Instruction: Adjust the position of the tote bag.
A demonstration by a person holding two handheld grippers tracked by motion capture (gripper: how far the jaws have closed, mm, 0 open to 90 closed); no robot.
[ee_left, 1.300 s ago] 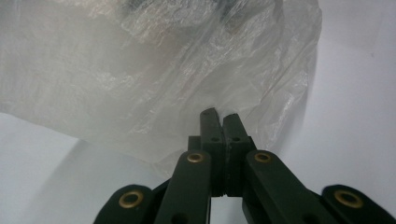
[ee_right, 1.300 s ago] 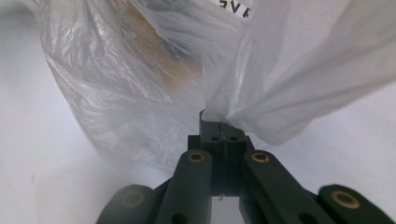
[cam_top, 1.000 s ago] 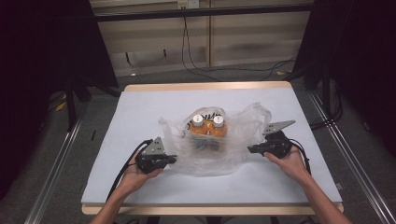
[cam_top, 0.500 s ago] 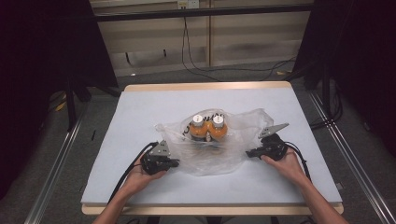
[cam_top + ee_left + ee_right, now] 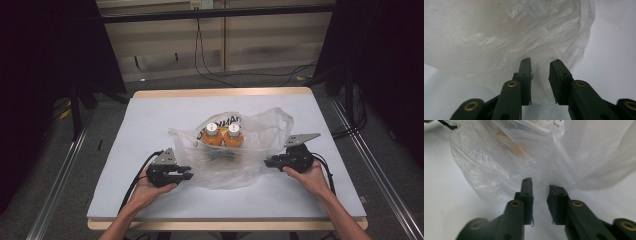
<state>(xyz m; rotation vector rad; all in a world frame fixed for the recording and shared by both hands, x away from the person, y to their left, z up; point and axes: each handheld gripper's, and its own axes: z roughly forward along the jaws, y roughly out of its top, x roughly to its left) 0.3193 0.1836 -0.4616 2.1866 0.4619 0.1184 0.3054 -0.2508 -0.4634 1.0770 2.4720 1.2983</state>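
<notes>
A: We see a crumpled, clear plastic bag (image 5: 235, 150) lying on the white-covered worktop (image 5: 150, 120), roughly at its middle. Inside the bag stand two orange bottles with white caps (image 5: 222, 136), side by side and upright.

B: And our grippers?

A: We hold the left gripper (image 5: 185, 175) at the bag's left edge and the right gripper (image 5: 267, 163) at the bag's right edge, both pointing inward at the bag.

B: Are they clamped on the plastic?

A: No. In the left gripper view the left gripper (image 5: 540, 68) has its jaws parted, a clear gap between them, with the bag (image 5: 506, 37) just ahead of the tips. In the right gripper view the right gripper (image 5: 540, 187) is likewise released, jaws apart, the bag (image 5: 506, 165) right in front. We cannot tell whether the tips touch the film.
</notes>
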